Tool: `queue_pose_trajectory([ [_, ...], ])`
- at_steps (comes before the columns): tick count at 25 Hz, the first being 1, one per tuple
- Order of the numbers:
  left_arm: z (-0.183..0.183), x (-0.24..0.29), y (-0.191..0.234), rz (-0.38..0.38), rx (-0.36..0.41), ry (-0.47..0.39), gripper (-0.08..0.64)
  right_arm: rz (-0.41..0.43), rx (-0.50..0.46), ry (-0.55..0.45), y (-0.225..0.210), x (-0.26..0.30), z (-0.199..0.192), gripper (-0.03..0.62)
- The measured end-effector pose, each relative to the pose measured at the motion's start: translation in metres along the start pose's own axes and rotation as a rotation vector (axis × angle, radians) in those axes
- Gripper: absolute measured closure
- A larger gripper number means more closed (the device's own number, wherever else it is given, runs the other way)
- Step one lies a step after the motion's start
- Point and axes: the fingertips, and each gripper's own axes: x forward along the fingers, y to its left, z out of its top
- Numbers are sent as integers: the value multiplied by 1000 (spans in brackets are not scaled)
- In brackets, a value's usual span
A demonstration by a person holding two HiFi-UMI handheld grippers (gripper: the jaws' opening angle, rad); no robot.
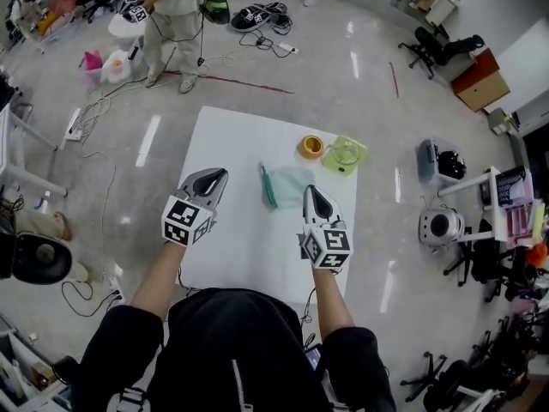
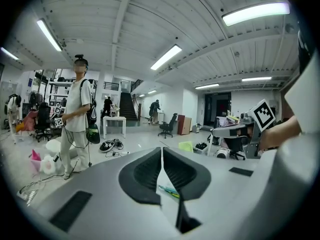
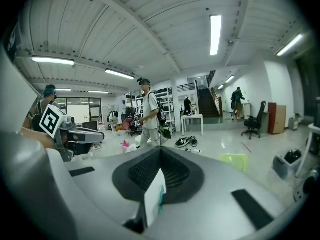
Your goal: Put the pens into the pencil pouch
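We are catching only scraps of the task's things from the gripper views. The left gripper is pressing its jaws together with nothing between them. Through the wedge-shaped gap below the tips, a short teal and yellow-green strip of the pens is showing, and the jaw bodies are hiding the rest. The right gripper is likewise closing its jaws on nothing. Its gap is giving us a narrow slice of white desk with a teal sliver at its edge, and we are unable to tell whether that is pen or pouch.

From the head view, the pencil pouch is lying flat near the middle of the desk. It is pale mint and soft-looking. Its near right corner is disappearing behind the right gripper's tip. The pens are reading as one thin teal line along the pouch's left edge, outside it, and we are unable to count them. The left gripper is hovering to their left, apart from them.
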Motion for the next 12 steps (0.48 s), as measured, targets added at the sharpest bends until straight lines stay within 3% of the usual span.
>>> queue_pose_trajectory([
  [12,-5,-5,2,8,-5,-2,528,10,7,12,7,-1,-8,583],
])
